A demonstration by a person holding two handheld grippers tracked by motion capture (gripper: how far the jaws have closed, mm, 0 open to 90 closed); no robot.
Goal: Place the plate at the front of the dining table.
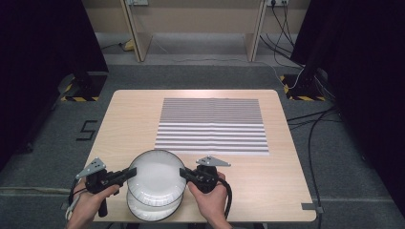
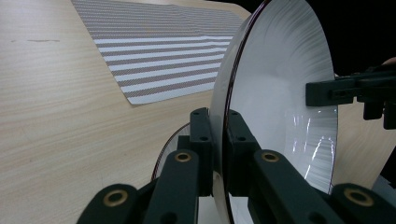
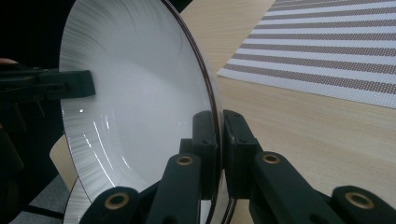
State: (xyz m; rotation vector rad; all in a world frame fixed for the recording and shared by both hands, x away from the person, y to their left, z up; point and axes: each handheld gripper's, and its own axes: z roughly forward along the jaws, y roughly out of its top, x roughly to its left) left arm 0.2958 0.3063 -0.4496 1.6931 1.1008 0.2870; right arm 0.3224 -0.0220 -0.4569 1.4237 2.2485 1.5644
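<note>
Light wood table (image 1: 119,129): striped placemat (image 1: 211,125) flat, lower plate (image 1: 153,209) near edge.

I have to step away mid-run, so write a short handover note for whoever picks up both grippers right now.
Left gripper: shut on the left rim of the top plate.
Right gripper: shut on the same plate's right rim.
Things: the top plate is held between both grippers above a second plate at the table's near edge. The striped mat lies bare at mid-table.
Done: top plate gripped on both sides and apparently lifted off the lower one.
Left: probably carry it forward and set it on the mat; the second plate is untouched.
</note>
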